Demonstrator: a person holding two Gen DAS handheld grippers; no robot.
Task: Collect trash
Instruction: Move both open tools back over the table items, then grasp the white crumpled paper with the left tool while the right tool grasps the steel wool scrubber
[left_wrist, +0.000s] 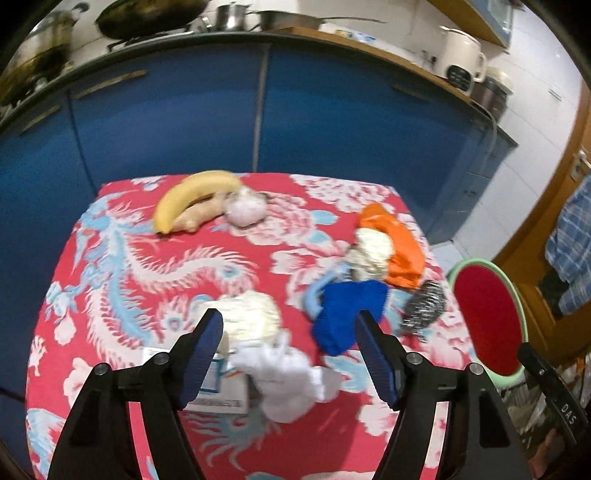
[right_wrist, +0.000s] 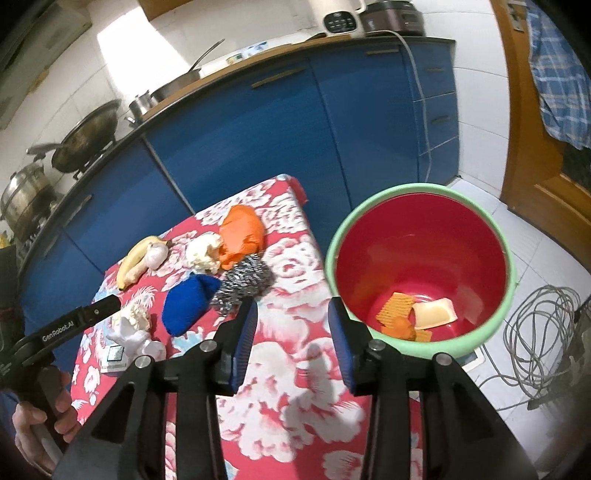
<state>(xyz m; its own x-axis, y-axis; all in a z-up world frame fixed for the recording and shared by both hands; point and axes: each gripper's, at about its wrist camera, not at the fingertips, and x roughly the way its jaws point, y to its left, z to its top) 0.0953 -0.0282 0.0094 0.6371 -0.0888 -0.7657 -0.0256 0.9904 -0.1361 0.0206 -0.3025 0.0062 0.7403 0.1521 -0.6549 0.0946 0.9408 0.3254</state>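
Note:
A red floral table (left_wrist: 155, 258) (right_wrist: 295, 369) holds loose items. My left gripper (left_wrist: 290, 339) is open above a white crumpled tissue (left_wrist: 284, 373) (right_wrist: 131, 338), a cream paper wad (left_wrist: 251, 314) and a small white box (left_wrist: 218, 384). Further right lie a blue cloth (left_wrist: 347, 314) (right_wrist: 188, 301), a steel scourer (left_wrist: 423, 304) (right_wrist: 245, 282), an orange bag (left_wrist: 395, 243) (right_wrist: 242, 230) and another cream wad (left_wrist: 371, 251) (right_wrist: 201, 253). My right gripper (right_wrist: 291, 332) is open and empty over the table's right edge, beside a red bin (right_wrist: 421, 266) (left_wrist: 487, 310) holding orange and cream scraps (right_wrist: 417, 315).
A banana (left_wrist: 188, 199) (right_wrist: 135, 260), ginger (left_wrist: 195, 218) and garlic (left_wrist: 245, 210) (right_wrist: 155, 253) lie at the table's far side. Blue cabinets (left_wrist: 258, 110) with pots on top stand behind. A cable coil (right_wrist: 543, 332) lies on the floor at right.

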